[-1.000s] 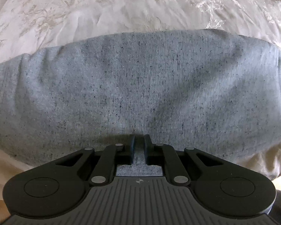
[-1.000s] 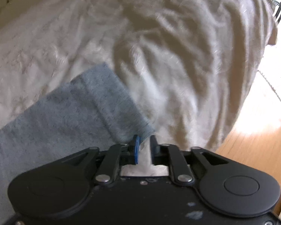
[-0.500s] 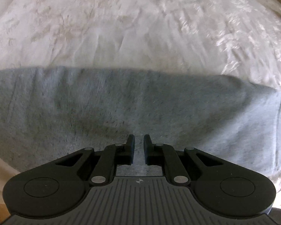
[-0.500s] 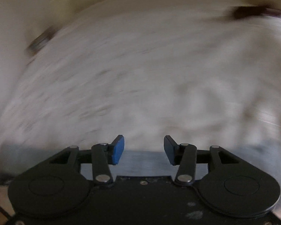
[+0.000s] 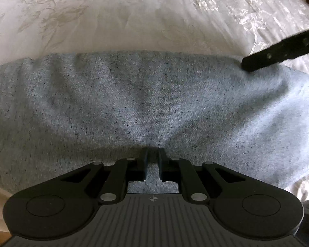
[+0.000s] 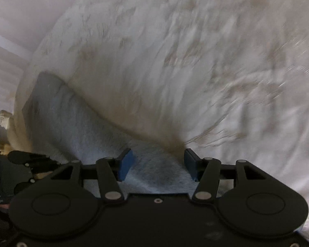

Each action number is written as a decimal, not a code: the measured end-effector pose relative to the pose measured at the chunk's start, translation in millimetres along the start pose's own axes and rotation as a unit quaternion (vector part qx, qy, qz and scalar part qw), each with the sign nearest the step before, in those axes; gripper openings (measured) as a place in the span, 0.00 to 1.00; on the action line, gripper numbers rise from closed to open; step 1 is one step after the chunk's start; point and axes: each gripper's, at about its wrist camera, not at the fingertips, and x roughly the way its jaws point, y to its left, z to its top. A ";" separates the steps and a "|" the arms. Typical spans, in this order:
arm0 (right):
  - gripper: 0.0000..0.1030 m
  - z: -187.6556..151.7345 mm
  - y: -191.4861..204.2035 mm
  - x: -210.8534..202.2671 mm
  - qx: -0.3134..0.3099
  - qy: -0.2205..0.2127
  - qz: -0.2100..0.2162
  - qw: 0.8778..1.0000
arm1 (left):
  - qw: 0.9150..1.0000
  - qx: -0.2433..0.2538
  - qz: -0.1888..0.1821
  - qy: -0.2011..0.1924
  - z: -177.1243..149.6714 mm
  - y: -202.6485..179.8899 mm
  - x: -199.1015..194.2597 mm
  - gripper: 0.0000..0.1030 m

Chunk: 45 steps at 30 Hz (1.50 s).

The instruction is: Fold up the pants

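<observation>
Swung back, right tool (image 6: 157, 165) straddles flat grey pants (image 5: 154, 107).

Left gripper (image 5: 153, 165) pointed straight down, jaws drawn nearly together, narrow slit left between fingers; whether anything is pinched there cannot be told. Right gripper (image 6: 157, 163) angled steeply downward, jaws parted, just been closing after wider spread; blue pads (image 6: 126, 164) set apart, nothing pressed between them. One right finger seen entering left wrist view from far right.
</observation>
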 end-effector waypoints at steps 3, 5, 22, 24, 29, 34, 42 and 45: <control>0.05 -3.1 11.9 -7.0 -0.026 -0.020 0.008 0.999 | 1.000 0.003 0.011 -0.022 8.5 11.7 -14.9 0.10; 0.05 -10.5 23.0 -19.9 -0.055 -0.050 0.008 0.997 | 0.999 -0.001 0.020 -0.047 21.2 24.7 -28.3 0.10; 0.36 -98.5 82.7 -40.3 -0.095 -0.116 -0.061 0.987 | 0.998 0.025 0.043 -0.043 117.8 34.3 9.7 0.10; 0.46 -86.0 77.5 -44.4 -0.082 -0.133 -0.066 0.985 | 1.000 0.022 0.015 -0.009 106.1 38.7 18.7 0.11; 0.66 -44.1 63.9 -45.5 -0.087 -0.144 -0.078 0.983 | 0.999 0.040 0.006 -0.013 81.1 41.4 11.6 0.11; 0.70 -2.5 43.6 -14.2 -0.094 -0.079 -0.041 0.992 | 1.000 0.016 -0.014 -0.012 72.8 53.3 7.2 0.11; 0.16 4.5 45.1 5.3 -0.115 -0.009 0.012 0.993 | 1.000 0.022 -0.018 -0.007 72.4 55.0 -0.8 0.11; 0.13 -21.2 70.6 -13.8 -0.188 -0.035 0.004 0.981 | 0.999 0.016 -0.026 -0.026 77.3 61.8 -17.9 0.10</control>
